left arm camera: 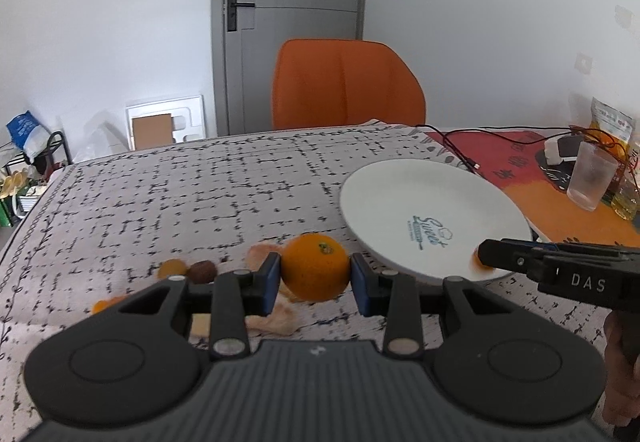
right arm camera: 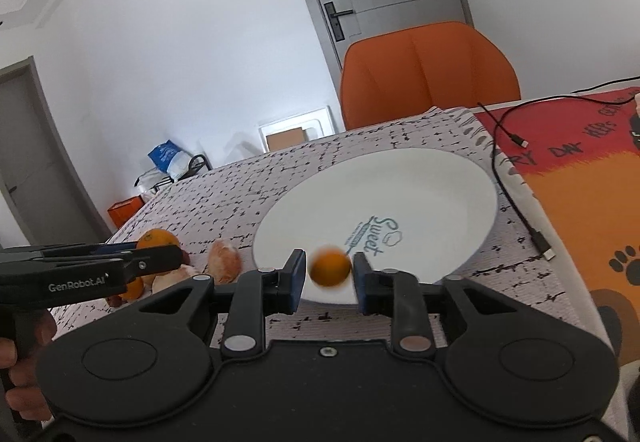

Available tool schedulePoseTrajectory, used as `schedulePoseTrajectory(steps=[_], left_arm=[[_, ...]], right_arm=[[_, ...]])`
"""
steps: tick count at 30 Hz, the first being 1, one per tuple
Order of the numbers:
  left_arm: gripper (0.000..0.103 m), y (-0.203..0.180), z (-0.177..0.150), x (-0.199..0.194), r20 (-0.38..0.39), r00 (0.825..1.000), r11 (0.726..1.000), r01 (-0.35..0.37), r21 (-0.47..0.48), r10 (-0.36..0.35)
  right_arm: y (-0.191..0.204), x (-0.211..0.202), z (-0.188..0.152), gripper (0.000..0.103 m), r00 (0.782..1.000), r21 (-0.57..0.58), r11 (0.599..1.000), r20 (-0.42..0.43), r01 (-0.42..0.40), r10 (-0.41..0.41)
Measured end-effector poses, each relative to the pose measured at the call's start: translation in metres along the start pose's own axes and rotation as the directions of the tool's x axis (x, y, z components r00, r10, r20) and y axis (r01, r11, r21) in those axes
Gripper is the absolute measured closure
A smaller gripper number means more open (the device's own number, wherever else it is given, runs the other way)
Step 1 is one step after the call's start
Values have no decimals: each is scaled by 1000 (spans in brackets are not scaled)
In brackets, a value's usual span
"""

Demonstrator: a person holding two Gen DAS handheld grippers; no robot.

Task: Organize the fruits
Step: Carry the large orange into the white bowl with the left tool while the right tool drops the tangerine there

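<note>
- Holding the big orange [left arm camera: 316, 266]: left gripper [left arm camera: 315, 282] is clamped on it, just above the surface [left arm camera: 200, 177], with loose fruit pieces [left arm camera: 188, 270] at its 9 o'clock.
- Plate [left arm camera: 420, 201] lies at 2 o'clock from the left gripper, near, rim facing it.
- Right gripper [right arm camera: 329, 278] sits over the plate's near rim, narrow; small orange fruit [right arm camera: 330, 266] is blurred between the pads, right pad touching, gap on the left — looks like a release.
- Judgement: left carries to 2 o'clock next.

Both wrist fisheyes low over the table [left arm camera: 200, 181], facing the door [left arm camera: 296, 1], sharing the plate [right arm camera: 400, 181]
</note>
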State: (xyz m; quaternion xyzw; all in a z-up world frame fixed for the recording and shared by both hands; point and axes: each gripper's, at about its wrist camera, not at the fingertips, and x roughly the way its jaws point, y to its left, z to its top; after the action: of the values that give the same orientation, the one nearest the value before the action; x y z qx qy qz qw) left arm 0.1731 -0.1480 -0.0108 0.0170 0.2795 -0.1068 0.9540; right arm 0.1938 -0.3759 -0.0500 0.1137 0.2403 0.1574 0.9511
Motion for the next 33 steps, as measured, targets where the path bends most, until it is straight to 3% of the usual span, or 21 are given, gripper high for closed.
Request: schedulePoseTrajectory(steps=[14, 25, 33], left_arm=[[67, -33, 20, 23, 14, 998, 997, 68, 35, -68], [67, -52, 21, 37, -18, 991, 990, 132, 39, -132], [60, -45, 21, 32, -7, 993, 993, 118, 11, -118]], right_arm=[[-10, -11, -4, 70, 1000, 23, 1000, 10, 16, -16], [-18, -20, -5, 69, 999, 37, 999, 18, 40, -41], [-18, -21, -6, 67, 999, 39, 998, 19, 43, -43]])
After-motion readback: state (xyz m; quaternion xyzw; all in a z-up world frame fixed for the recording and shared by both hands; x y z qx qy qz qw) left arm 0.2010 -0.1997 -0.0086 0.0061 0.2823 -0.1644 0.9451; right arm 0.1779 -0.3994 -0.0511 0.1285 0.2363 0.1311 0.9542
